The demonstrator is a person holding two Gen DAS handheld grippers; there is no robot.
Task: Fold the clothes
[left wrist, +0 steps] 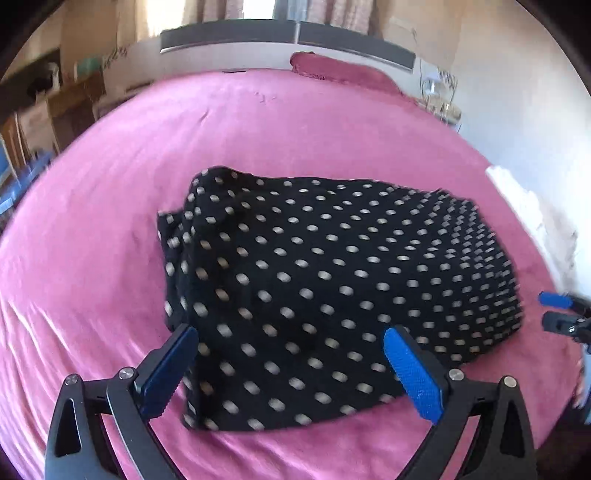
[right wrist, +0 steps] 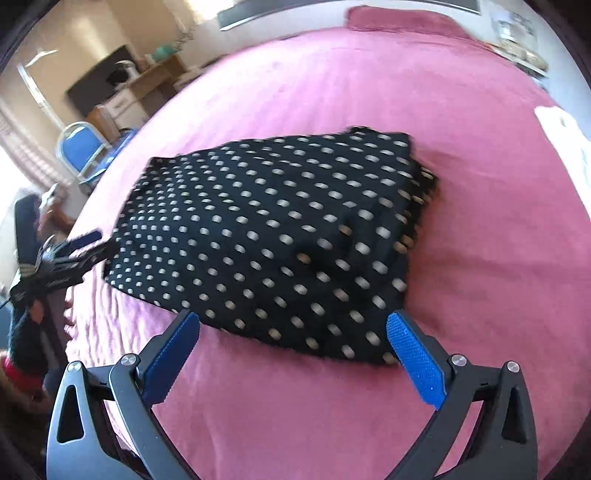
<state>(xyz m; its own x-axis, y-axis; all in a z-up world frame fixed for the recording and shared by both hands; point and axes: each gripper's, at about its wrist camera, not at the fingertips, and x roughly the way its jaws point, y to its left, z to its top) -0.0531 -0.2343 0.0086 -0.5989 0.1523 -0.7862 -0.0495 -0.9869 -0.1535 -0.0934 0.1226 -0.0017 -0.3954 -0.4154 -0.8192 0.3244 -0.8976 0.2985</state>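
Just ahead of both gaping, empty grippers, the black white-dotted fabric garment (left wrist: 332, 288) lies on the pink bedsheet (left wrist: 110, 221), long axis running from left gripper (left wrist: 291, 365) to right gripper (right wrist: 293, 350), each facing one end.

Bed (left wrist: 295, 129) covered by a pink sheet, lightly wrinkled, fills most of both views. Matching pink pillow (left wrist: 343, 72) at the head end, against a headboard (left wrist: 288, 38) with dark padded panels on a pale frame. Curtained window (left wrist: 258, 9) above the headboard, bright daylight coming through. Walls beige to off-white. Small bedside stand (left wrist: 441, 98) with blurred clutter by the bed's far right corner. Beyond the bed's left edge: wooden desk (right wrist: 159, 75) with small items on it, dark screen-like panel (right wrist: 99, 79), blue chair with pale metal frame (right wrist: 81, 151). White cloth (right wrist: 565, 136) at the bed's right edge.
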